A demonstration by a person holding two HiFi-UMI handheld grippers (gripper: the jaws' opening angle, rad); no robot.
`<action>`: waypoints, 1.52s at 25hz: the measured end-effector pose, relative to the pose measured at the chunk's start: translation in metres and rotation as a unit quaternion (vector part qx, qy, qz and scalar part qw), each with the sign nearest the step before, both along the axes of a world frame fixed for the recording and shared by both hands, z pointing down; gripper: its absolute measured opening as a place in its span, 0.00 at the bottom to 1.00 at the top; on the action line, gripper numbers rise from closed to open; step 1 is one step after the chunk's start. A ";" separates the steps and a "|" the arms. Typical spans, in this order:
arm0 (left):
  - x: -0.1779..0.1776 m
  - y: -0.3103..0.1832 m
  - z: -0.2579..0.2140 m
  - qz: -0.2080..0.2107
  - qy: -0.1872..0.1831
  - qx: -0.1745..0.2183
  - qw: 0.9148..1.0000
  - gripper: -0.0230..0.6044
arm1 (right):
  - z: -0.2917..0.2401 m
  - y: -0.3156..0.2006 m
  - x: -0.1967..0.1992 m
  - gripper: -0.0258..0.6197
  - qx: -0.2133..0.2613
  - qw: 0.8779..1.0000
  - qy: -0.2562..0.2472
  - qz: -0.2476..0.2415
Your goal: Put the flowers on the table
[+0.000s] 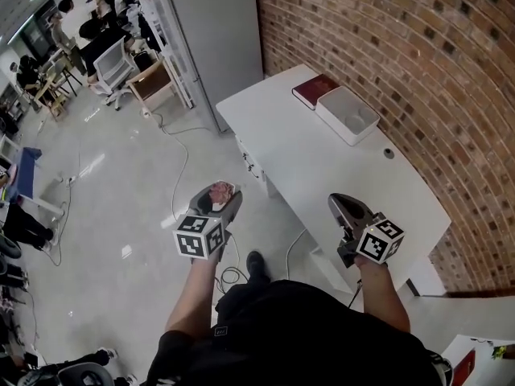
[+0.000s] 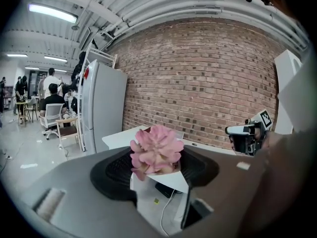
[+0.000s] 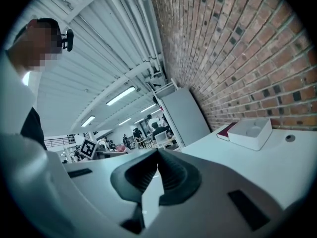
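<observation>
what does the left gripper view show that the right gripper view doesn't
Only the left gripper view: the pink flowers in white wrap, close up, gripped between the jaws of the left gripper, with the right gripper seen from outside. Only the right gripper view: that gripper's own jaws together with nothing between them, and a clear look at the white tray and red book on the white table. Both: the brick wall, that table and the grey cabinet.

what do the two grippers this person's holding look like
The left gripper and right gripper are grey shells with black ribbed pads lining the jaws. Each carries a white cube of black square markers. The person wears a black top.
</observation>
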State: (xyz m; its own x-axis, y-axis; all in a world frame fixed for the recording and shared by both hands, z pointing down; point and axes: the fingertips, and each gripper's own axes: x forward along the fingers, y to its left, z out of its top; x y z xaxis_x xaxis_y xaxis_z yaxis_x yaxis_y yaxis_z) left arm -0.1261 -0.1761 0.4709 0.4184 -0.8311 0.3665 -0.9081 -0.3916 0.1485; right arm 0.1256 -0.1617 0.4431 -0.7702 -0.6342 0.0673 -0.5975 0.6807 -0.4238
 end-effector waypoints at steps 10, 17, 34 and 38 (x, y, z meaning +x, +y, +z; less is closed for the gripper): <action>-0.098 -0.083 -0.015 -0.001 -0.002 0.019 1.000 0.47 | -0.018 -0.093 -0.096 0.06 0.016 1.000 0.007 0.000; -0.141 -0.117 -0.020 0.004 -0.004 0.033 0.999 0.47 | -0.030 -0.130 -0.154 0.06 0.033 0.999 0.022 -0.011; -0.101 -0.199 0.018 0.027 0.007 -0.023 0.999 0.47 | 0.007 -0.207 -0.130 0.06 -0.014 1.000 0.027 -0.005; -0.069 -0.221 0.034 0.050 0.001 -0.039 0.998 0.47 | 0.030 -0.216 -0.112 0.06 -0.044 0.999 0.025 0.007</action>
